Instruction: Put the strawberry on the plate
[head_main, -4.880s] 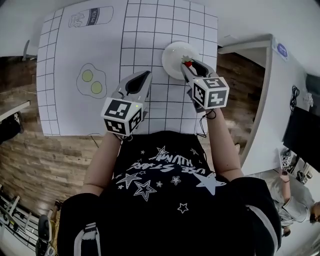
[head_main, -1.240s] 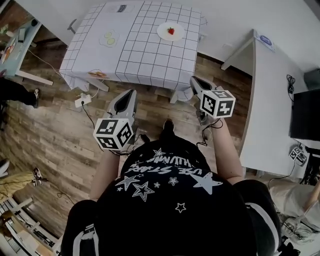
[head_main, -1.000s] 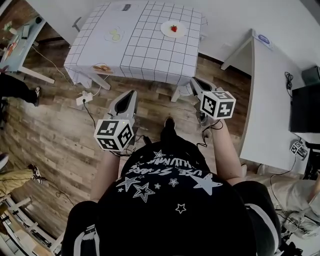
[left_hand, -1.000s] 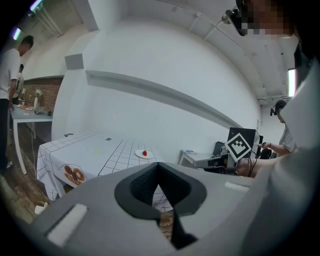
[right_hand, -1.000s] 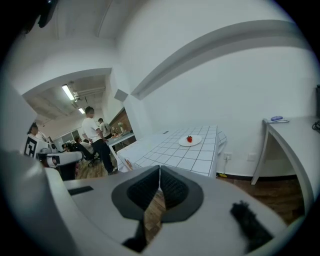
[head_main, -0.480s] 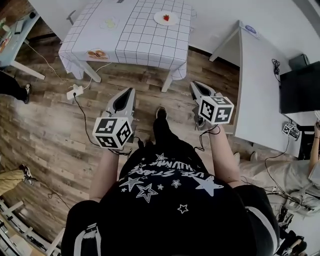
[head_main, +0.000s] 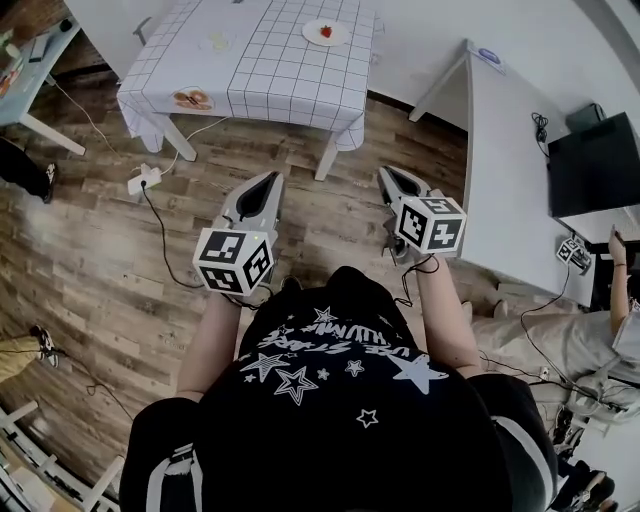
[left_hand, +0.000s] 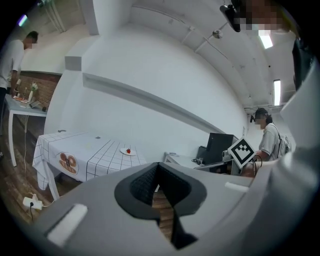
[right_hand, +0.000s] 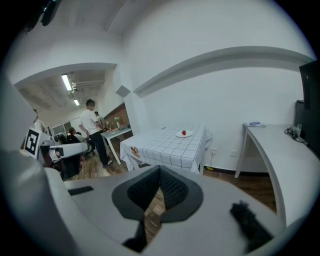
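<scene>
The red strawberry (head_main: 326, 31) lies on the small white plate (head_main: 336, 36), far off on the checked table (head_main: 270, 80). Both gripper views show the same from a distance: the strawberry (left_hand: 128, 150) on the plate (left_hand: 124, 152), and the strawberry (right_hand: 184, 132) on the plate (right_hand: 188, 135). My left gripper (head_main: 270, 182) and right gripper (head_main: 386, 176) hang over the wooden floor, well away from the table. Their jaws are shut with nothing between them, as the left gripper (left_hand: 159, 170) and right gripper (right_hand: 160, 172) show close up.
A long white desk (head_main: 500, 170) with a black monitor (head_main: 592, 160) stands at the right. A power strip (head_main: 140, 182) and cable lie on the floor by the table. A person (right_hand: 95, 131) stands at another table at the left; someone else (head_main: 612, 335) is at the far right.
The view has backed away from the checked table, which now sits farther up and smaller. Both grippers stay shut and empty; the strawberry rests on the plate.
</scene>
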